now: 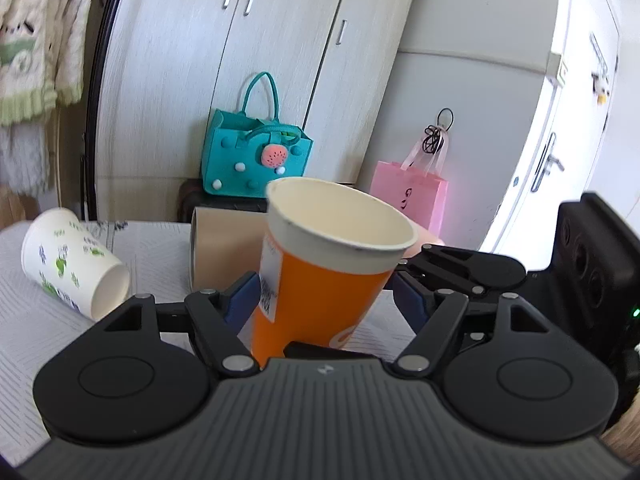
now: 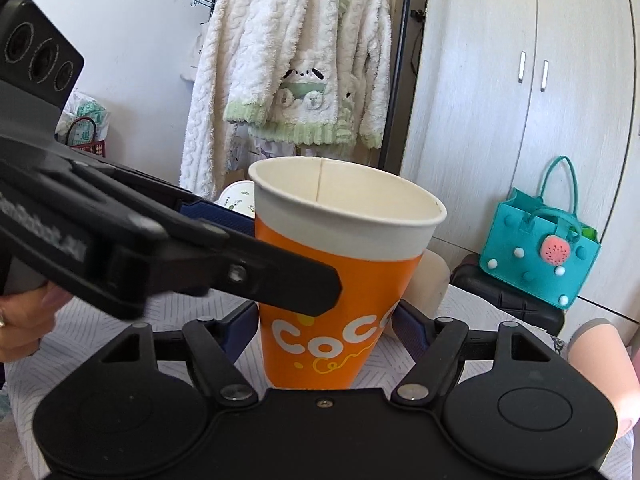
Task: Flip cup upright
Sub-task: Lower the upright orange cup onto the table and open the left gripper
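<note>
Standing mouth-up between two hand-held grippers, an orange cup (image 2: 340,280) with a white rim band is sitting near the middle of both views. Its long axis is running nearly vertical, leaning slightly, with the open mouth facing the ceiling and the narrow base pointing down toward the counter (image 1: 152,248), which is covered in a pale patterned cloth. White lettering is showing on the orange side in the right wrist view, and a white label is showing in the left wrist view.

The left hand-held gripper (image 1: 326,300) is bracketing the cup's (image 1: 320,288) lower body, its blue pads lying close against both sides, apparently pinching it. The right hand-held gripper (image 2: 326,328) is likewise closing around the cup from another side, blue pads touching or nearly touching the orange wall; whether it is truly gripping is hard to tell. In the right wrist view the left tool (image 2: 160,256) is reaching in across the cup's left side.

Lying on its side at the left of the counter is a white printed cup (image 1: 74,264), mouth pointing toward the camera. A tan cup (image 1: 224,244) is lying sideways just behind the orange one. A teal bag (image 1: 256,152) and a pink bag (image 1: 408,196) are sitting farther back, before pale cabinet doors (image 1: 240,60). A fluffy white robe (image 2: 288,72) is hanging on the wall.
</note>
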`<state>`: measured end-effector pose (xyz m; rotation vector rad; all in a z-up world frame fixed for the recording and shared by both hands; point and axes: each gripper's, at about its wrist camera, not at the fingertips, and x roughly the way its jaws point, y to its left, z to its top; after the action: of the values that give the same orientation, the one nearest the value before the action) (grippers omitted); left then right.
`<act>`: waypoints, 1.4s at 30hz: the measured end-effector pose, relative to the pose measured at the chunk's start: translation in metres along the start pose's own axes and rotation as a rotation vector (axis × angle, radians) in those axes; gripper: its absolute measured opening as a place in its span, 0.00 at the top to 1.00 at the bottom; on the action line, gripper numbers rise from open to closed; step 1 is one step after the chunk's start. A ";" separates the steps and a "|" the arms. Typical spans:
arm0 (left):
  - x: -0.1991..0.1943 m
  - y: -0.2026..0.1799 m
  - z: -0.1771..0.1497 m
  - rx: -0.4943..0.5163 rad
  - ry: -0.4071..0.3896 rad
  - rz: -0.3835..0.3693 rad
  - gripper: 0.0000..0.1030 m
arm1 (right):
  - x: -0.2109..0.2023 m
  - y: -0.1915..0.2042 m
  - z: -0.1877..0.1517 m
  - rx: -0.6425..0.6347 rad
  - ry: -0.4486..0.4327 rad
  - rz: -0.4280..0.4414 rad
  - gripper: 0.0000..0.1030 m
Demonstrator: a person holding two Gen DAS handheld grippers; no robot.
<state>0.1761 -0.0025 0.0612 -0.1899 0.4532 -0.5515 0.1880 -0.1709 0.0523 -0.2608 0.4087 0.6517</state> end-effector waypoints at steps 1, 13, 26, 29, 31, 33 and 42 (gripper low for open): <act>-0.001 0.000 0.000 -0.007 -0.001 0.001 0.25 | -0.001 0.001 0.000 0.002 0.005 -0.004 0.19; -0.027 -0.011 -0.004 -0.005 -0.002 0.082 0.17 | -0.032 0.005 -0.004 0.053 -0.007 -0.015 0.15; -0.082 -0.040 -0.005 0.030 -0.019 0.208 0.15 | -0.094 0.026 0.006 0.077 -0.066 -0.055 0.14; -0.093 -0.048 -0.007 0.044 -0.020 0.241 0.12 | -0.111 0.032 0.006 0.078 -0.078 -0.077 0.14; -0.099 -0.052 -0.010 0.049 -0.016 0.261 0.12 | -0.120 0.037 0.006 0.082 -0.092 -0.078 0.14; -0.104 -0.055 -0.013 0.048 -0.011 0.279 0.12 | -0.128 0.042 0.006 0.085 -0.099 -0.089 0.13; -0.122 -0.059 -0.027 0.041 -0.019 0.336 0.12 | -0.138 0.052 -0.010 0.140 -0.048 -0.181 0.12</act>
<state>0.0438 0.0132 0.0993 -0.0771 0.4435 -0.2291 0.0526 -0.2082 0.0989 -0.1467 0.3784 0.4487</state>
